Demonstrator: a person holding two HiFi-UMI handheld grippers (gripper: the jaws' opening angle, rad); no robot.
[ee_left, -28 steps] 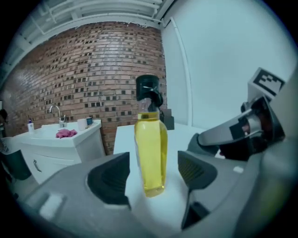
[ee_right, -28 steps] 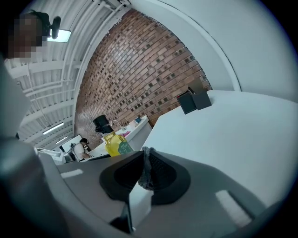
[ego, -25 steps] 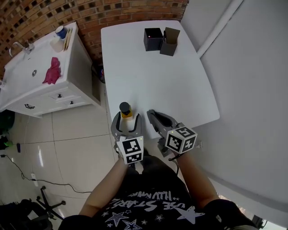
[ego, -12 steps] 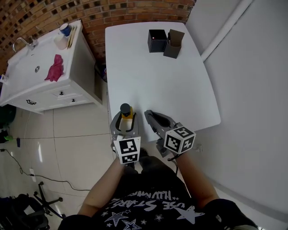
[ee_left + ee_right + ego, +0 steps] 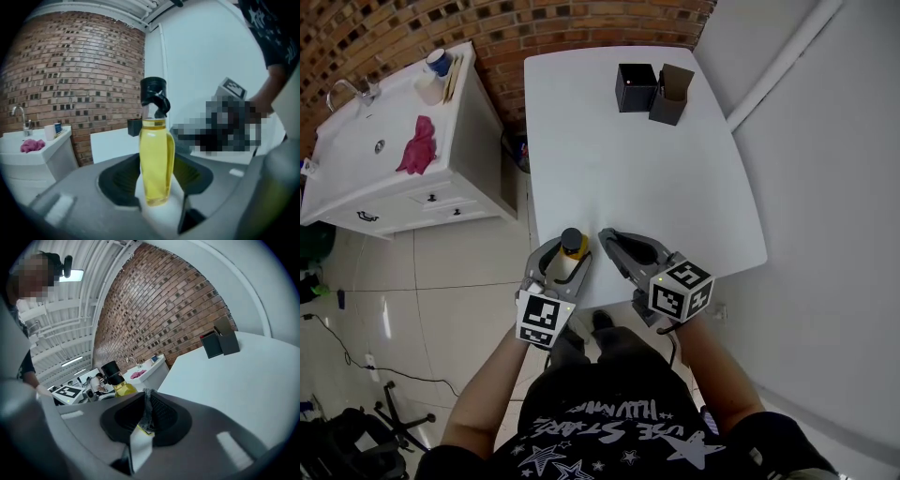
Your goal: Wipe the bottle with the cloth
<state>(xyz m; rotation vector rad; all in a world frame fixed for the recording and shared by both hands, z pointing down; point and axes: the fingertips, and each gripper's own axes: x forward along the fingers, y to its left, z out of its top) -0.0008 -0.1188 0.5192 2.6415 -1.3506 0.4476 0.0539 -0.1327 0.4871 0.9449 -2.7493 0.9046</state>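
Clear plastic bottle [image 5: 156, 164], flattened oval body, filled with yellow liquid, glossy black cap with a spout. It sat low and centre in the head view, at the near edge of the table. Whether its base touched the tabletop could not be told.

Crumpled magenta cloth [image 5: 416, 147], soft and bunched, lay at upper left of the head view on the white vanity counter [image 5: 459, 122], beside the sink basin and well apart from the bottle.

Left gripper [image 5: 564, 253]: grey moulded shell, dark ribbed pads. Its jaws had just been closing with the bottle between them, and the pads now clasped the bottle's sides, the neck and cap standing above them.

Right gripper [image 5: 609, 239]: just right of the bottle in the head view, jaws drawn together. A thin rough grey strip [image 5: 146, 411] sat in the seam between the pads; what it was could not be made out.

Smooth white rectangular table [image 5: 628, 159]. At its far end, upper centre of the head view, an open black cube box [image 5: 635, 86] stood just beside a dark brown open box [image 5: 670, 94].

Red-brown brick wall [image 5: 534, 23] ran across the top, glossy pale floor tiles [image 5: 441, 281] filled the left, and a plain white wall [image 5: 825, 187] the right.
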